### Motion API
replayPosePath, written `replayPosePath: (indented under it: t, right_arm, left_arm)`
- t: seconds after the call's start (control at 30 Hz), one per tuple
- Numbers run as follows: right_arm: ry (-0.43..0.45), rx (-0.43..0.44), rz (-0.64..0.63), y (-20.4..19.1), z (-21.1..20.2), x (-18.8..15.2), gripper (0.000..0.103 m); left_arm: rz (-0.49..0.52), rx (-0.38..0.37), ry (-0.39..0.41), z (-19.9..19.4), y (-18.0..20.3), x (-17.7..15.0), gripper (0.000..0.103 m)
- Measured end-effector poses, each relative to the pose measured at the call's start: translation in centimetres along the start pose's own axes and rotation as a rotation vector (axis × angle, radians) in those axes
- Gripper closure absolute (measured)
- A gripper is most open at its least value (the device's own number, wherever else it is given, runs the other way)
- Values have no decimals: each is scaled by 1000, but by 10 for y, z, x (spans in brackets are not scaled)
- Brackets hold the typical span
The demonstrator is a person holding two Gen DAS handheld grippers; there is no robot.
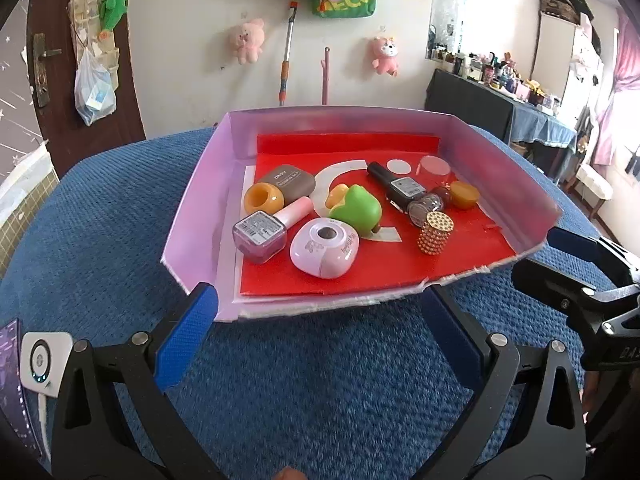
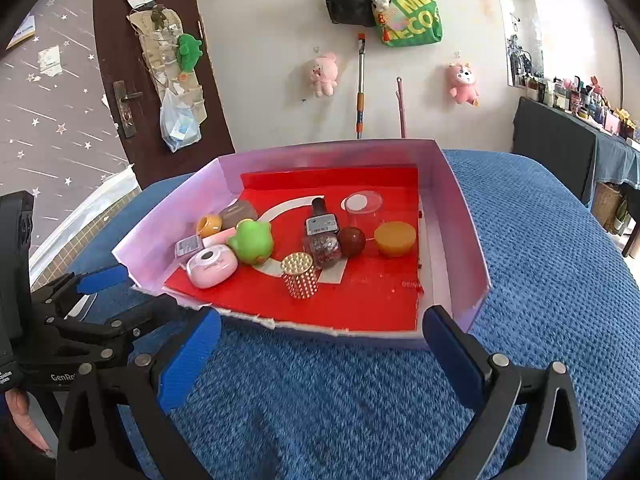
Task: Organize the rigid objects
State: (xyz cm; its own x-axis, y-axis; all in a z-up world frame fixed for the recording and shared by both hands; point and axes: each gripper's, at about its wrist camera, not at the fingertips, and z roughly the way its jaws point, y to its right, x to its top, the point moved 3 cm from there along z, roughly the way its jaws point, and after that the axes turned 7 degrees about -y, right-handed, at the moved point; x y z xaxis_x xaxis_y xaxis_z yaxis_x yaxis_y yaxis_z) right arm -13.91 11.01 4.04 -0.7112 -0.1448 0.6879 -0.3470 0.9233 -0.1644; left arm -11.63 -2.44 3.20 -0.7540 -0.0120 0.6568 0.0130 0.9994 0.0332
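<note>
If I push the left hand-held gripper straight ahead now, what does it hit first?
Probably the torn front edge of the pink tray, sitting just past the open left hand-held gripper; beyond it, the pink round case. Depth is uncertain.

We see the pink tray's (image 1: 200,200) near side cut away, giving open entry from 6 o'clock over bare blue surface (image 1: 320,380). Walls stand at 9, 12 and 3 o'clock. Items crowd the tray's left and middle: nail polish bottle (image 1: 260,234), pink round case (image 1: 325,248), green toy (image 1: 356,210), gold studded cylinder (image 1: 435,233). Bare red floor (image 2: 380,300) lies at 5 o'clock beside the cylinder.
</note>
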Motion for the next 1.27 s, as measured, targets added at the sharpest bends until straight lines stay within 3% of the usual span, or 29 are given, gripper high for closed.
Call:
replayPosePath:
  t: [0.63,1.27]
  right_arm:
    - [-93,-8,18,6,11,-30,0]
    - [-137,-36,18,12,23,-40,0]
  left_arm:
    - [-36,-44,-107,12,1,-34,0]
    - [-62,-50,-141,20,-3,-44,0]
